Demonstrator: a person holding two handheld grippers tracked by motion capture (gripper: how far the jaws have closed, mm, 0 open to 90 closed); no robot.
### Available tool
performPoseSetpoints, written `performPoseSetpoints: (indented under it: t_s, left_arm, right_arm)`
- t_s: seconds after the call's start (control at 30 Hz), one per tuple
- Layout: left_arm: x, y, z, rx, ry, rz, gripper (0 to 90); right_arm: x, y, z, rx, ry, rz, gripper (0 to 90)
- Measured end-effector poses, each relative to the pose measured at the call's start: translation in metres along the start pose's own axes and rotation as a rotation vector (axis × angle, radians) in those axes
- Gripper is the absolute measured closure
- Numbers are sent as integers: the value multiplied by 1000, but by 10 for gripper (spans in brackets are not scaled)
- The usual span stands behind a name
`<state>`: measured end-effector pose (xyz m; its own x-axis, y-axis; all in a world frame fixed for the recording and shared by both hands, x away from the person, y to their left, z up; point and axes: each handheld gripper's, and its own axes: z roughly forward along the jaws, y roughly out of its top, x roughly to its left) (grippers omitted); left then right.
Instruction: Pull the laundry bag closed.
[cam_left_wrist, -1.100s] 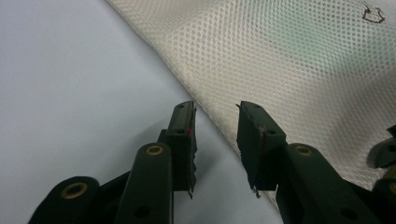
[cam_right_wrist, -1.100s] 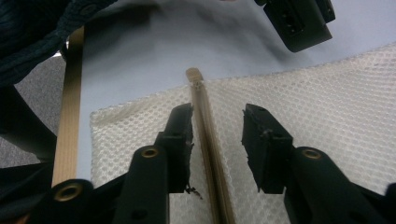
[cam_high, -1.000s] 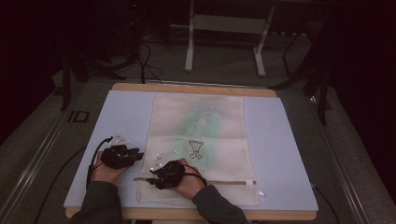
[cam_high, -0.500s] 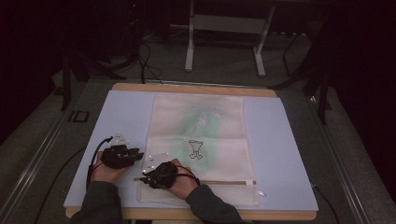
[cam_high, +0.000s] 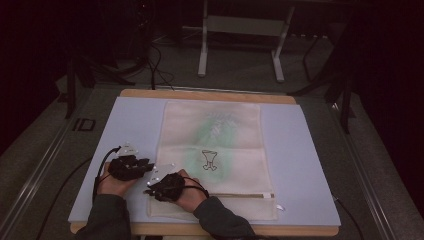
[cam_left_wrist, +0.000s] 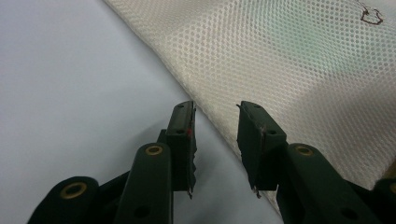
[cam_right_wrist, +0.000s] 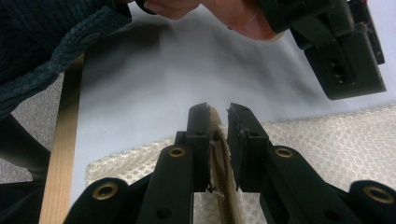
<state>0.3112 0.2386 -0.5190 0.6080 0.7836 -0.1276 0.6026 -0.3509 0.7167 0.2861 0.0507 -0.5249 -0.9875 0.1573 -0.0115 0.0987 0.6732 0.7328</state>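
Here: two grippers at mesh bag (cam_high: 212, 150), near worktop's (cam_high: 135, 125) front-left corner.
Right gripper (cam_right_wrist: 218, 114) pinching bag's zipper strip (cam_right_wrist: 222, 154); left gripper (cam_left_wrist: 215, 112) spread, straddling bag's left edge.

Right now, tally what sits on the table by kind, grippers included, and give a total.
Mesh bag: 1
Blue mat: 1
Left gripper, jaws open at the bag's edge: 1
Right gripper, jaws closed on the bag's zipper strip: 1
Total: 4
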Motion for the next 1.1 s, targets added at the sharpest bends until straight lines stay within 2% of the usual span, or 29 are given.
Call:
performPoseSetpoints:
  t_s: [0.37, 0.73, 0.83, 1.03, 1.1]
  left_arm:
    - [2, -1, -2, -12, 3, -15, 660]
    - [3, -1, -2, -15, 4, -17, 658]
    - [3, -1, -2, -15, 4, -18, 658]
    - [4, -2, -4, -21, 7, -27, 660]
    - [4, -2, -4, -21, 7, -27, 660]
  right_arm:
    - [0, 6, 11, 13, 8, -3, 784]
    - [-1, 11, 26, 53, 15, -17, 796]
    - [-1, 13, 26, 66, -1, -14, 811]
    - [-3, 12, 19, 3, 23, 23, 810]
    - [-3, 13, 16, -8, 23, 22, 810]
